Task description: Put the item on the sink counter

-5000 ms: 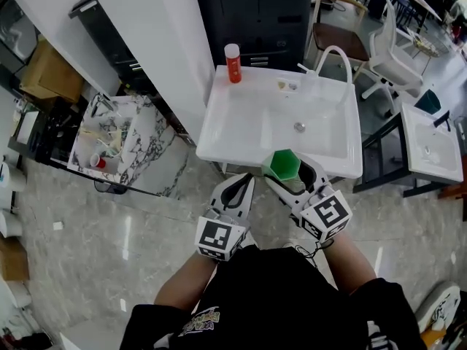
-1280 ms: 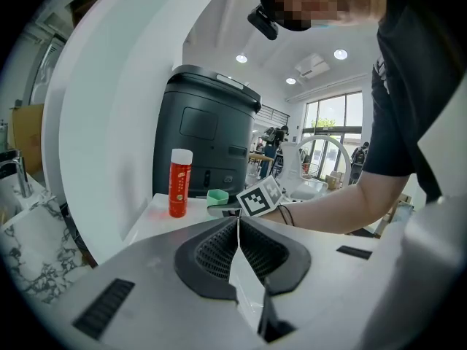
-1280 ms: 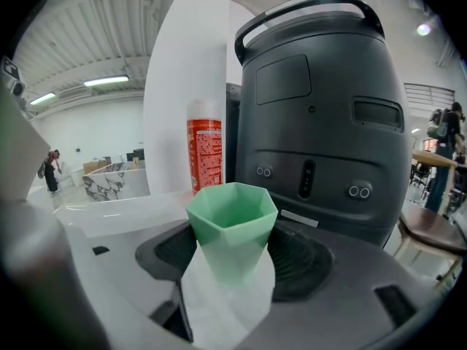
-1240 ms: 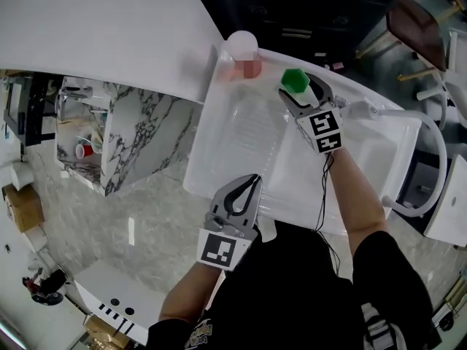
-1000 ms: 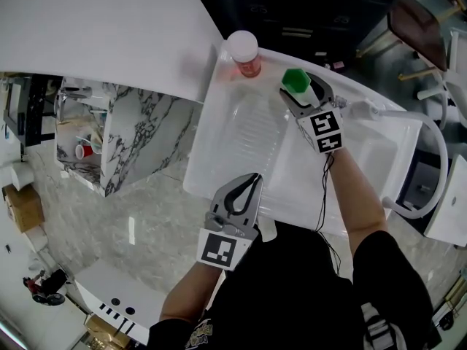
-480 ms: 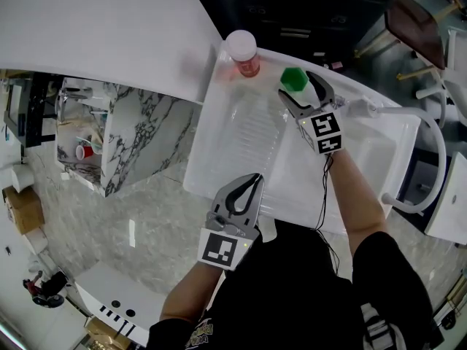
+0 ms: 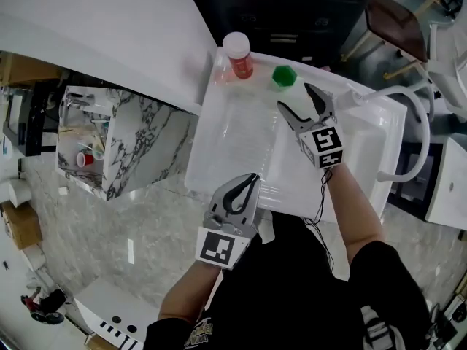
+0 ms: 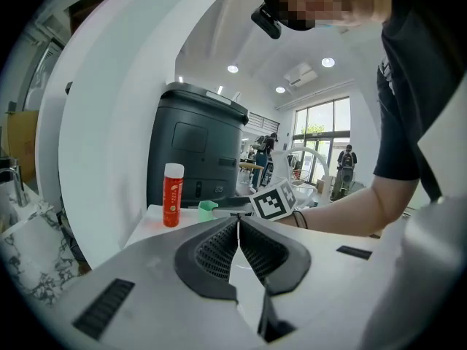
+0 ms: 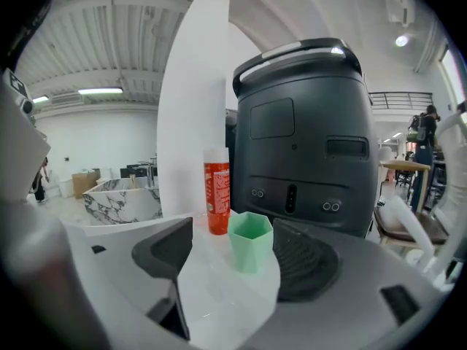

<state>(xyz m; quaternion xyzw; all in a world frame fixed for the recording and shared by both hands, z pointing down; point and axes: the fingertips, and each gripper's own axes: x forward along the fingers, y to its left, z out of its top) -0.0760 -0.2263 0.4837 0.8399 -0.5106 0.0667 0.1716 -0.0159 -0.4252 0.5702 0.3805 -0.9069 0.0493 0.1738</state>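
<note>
In the left gripper view the green cup (image 8: 207, 208) sits half hidden behind the right gripper (image 8: 232, 203). The print on the red bottle (image 7: 238, 55) is too small to read. The person's torso (image 7: 292, 290) covers part of the sink counter's (image 7: 219, 130) near rim, and a second white basin (image 7: 446, 195) is cut off by the right edge.

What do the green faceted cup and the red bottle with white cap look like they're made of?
The green faceted cup is likely plastic: matte, opaque, even in colour, with crisp moulded facets. The red bottle with white cap is probably plastic too, with a slightly glossy printed wrap; metal can't be ruled out.
</note>
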